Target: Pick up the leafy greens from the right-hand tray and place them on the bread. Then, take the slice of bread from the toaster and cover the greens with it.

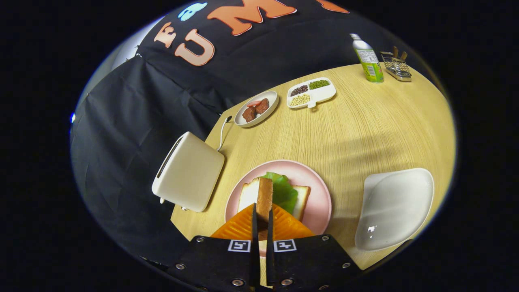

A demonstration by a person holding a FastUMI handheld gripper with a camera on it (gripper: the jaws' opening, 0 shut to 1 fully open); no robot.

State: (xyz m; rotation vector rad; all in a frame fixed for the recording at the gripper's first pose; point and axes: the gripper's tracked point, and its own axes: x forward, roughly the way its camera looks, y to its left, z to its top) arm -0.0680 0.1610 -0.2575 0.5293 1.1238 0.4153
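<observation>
The gripper [262, 213] is seen with its two orange fingers [239, 227] drawn almost together. One slice of bread [264, 198] is clamped on edge in the narrow gap between them, with both fingers pressed against its faces. The held slice is positioned above the pink plate [320, 202], directly over the items lying on it.

On the plate, one flat slice of bread [248, 194] is laid, and one piece of leafy greens [284, 192] is spread on top of it. The plate is located near the table [365, 125] edge closest to the gripper.

One white toaster [188, 176] is placed at the table edge beside the plate, on the side next to the booth wall. Its cord [222, 132] is run along that same edge. One white tray [395, 207] is placed on the other side of the plate, near the table edge, and nothing is seen in it.

Toward the far edge, one oval dish [269, 108] is set, holding brown pieces and a red piece. Just beside it, one divided dish [320, 94] is set, with three compartments filled with dark, green and pale beans. At the far corner, one bottle [368, 59] is stood upright, with one wire rack [397, 67] next to it.
</observation>
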